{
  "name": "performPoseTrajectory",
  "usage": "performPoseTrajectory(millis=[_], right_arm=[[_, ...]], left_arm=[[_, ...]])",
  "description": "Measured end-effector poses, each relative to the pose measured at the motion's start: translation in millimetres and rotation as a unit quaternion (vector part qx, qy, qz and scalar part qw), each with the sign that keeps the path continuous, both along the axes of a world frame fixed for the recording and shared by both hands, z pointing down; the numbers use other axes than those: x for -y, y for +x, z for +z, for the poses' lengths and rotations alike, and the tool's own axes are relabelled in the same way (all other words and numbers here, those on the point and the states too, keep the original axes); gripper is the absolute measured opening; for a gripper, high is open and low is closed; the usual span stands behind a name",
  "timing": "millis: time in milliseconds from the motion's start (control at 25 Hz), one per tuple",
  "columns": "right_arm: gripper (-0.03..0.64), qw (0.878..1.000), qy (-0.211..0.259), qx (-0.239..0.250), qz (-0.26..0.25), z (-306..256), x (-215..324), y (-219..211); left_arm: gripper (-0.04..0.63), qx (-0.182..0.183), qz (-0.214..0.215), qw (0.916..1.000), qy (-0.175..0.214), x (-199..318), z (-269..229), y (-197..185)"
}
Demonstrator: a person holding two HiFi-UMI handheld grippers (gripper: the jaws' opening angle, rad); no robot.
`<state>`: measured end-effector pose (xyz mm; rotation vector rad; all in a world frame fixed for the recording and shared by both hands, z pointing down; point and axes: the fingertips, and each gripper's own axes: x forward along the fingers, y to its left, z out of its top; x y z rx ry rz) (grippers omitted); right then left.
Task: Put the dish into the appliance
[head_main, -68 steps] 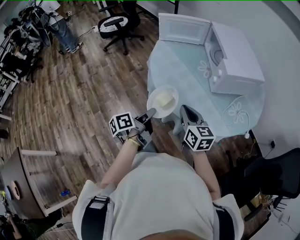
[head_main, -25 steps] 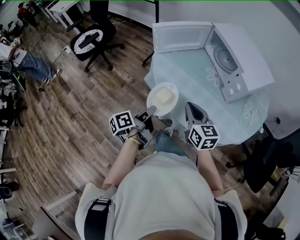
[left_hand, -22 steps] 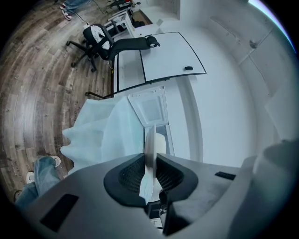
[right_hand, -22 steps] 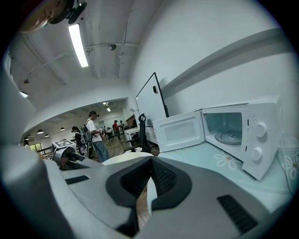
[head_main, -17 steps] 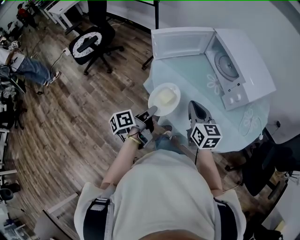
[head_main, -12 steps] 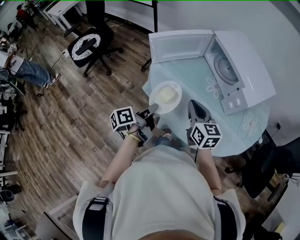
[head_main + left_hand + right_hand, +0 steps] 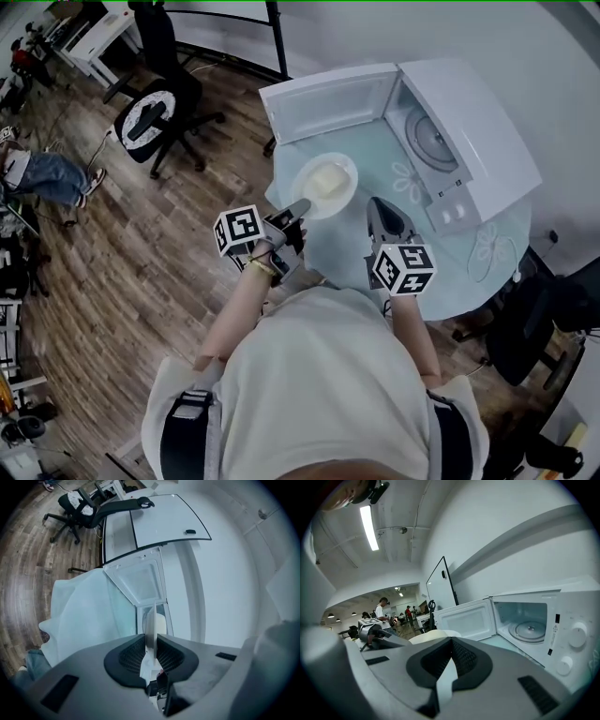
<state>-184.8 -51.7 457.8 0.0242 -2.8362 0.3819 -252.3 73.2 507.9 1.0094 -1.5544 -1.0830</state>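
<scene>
L gripper (image 7: 298, 209) pinches dish (image 7: 323, 185) rim; R gripper (image 7: 378, 210) jaws together, empty, nr open microwave (image 7: 469, 122).

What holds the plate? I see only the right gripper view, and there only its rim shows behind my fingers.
Observer: The left gripper is shut on the plate; its fingers pinch the near rim.
Operator: Is something lying on the plate?
Observer: Yes. The head view shows a pale yellow piece of food in its middle.
</scene>
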Motion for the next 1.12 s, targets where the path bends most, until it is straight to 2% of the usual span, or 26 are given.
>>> performPoseTrajectory(millis=[240, 560, 880, 960, 1120], right_arm=[[0.008, 1.000, 0.004, -0.011, 0.015, 2, 21, 13], [0.008, 0.998, 0.003, -0.019, 0.060, 3, 41, 35], [0.008, 0.990, -0.011, -0.026, 0.135, 12, 56, 46], [0.008, 0.987, -0.016, -0.026, 0.156, 13, 58, 45], [0.008, 0.982, -0.023, -0.031, 0.184, 18, 60, 38]], left_arm=[[0.057, -0.013, 0.035, 0.9993, 0.001, 47, 6, -10], [0.057, -0.020, 0.094, 0.9953, 0.009, 115, 10, -19], [0.055, -0.051, 0.152, 0.9868, 0.022, 176, 19, -25], [0.055, -0.051, 0.168, 0.9843, 0.021, 188, 20, -28], [0.055, -0.027, 0.195, 0.9803, 0.013, 211, 26, -35]])
